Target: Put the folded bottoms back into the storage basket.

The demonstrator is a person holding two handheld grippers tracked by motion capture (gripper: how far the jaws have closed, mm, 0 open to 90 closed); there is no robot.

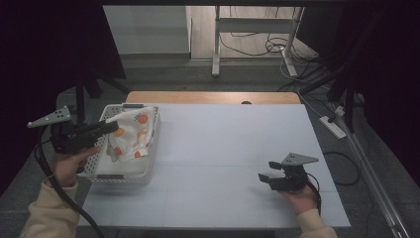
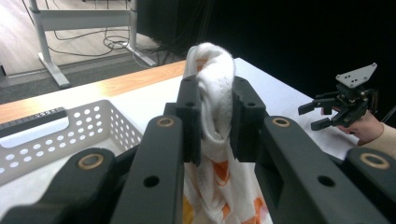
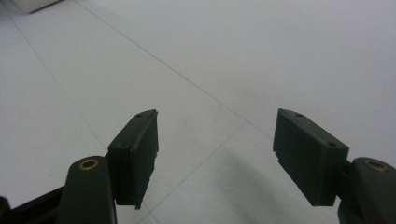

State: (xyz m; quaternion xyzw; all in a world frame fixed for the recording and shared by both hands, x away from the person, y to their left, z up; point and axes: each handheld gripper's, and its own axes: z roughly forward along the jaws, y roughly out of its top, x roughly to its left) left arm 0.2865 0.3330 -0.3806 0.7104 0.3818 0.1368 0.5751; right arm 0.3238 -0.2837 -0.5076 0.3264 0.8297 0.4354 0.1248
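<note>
the left claw was clamped on a fold of the white cloth with orange fruit print, lifting it over the white perforated plastic basket — mid-extraction, it seemed. the right claw rested wide open and empty on the white desk; next would likely be carrying the cloth clear onto the desk.

Dim room — grey floor, white desk frame with cables behind.
</note>
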